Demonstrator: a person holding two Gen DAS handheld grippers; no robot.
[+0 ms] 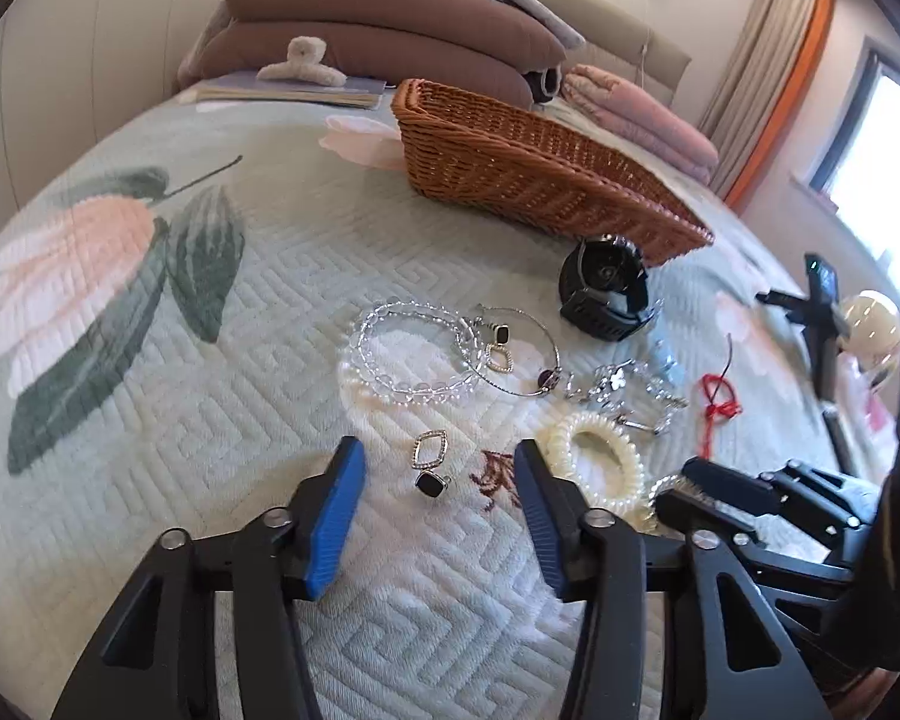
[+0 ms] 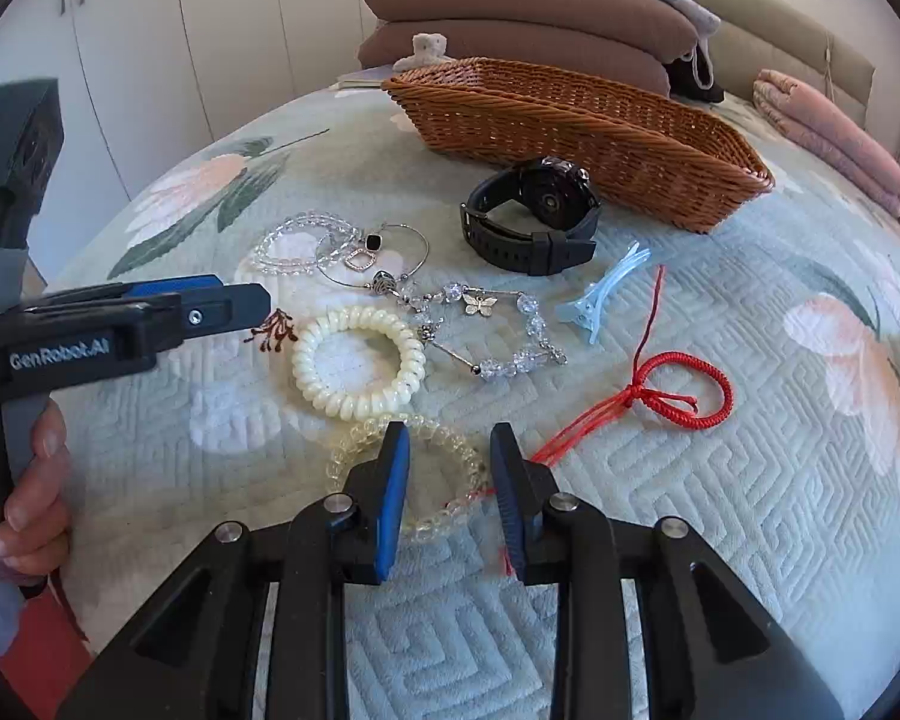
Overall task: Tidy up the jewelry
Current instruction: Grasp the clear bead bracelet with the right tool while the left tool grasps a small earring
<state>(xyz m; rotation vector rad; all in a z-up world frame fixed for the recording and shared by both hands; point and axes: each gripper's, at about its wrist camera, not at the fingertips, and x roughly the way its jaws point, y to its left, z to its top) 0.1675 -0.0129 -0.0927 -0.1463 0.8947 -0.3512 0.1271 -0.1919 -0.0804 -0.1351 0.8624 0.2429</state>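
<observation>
On the pale green quilted bedspread point(image 2: 720, 510) with its pink flower print, the jewelry lies scattered in front of a brown woven wicker basket point(image 2: 576, 132); the left gripper point(image 1: 438, 468) hovers low with its blue-padded jaws spread wide and empty, a black-stone earring with a gold diamond-shaped loop point(image 1: 431, 465) lying on the cover between the tips; the right gripper point(image 2: 449, 450) is also parted and holds nothing, its jaws straddling the rim of a clear beaded bracelet point(image 2: 354, 450). Just beyond sits a cream spiral hair tie point(image 2: 359, 360), touching a crystal charm bracelet with a silver butterfly point(image 2: 489, 324); a red braided cord bracelet point(image 2: 684, 384) lies to the right, a light blue plastic hair clip point(image 2: 606, 294) near it; a black wristwatch point(image 2: 534, 222) stands on edge just beside the basket; farther left, a clear bead bracelet point(image 2: 294, 246) overlaps a thin silver bangle point(image 2: 378, 258).
</observation>
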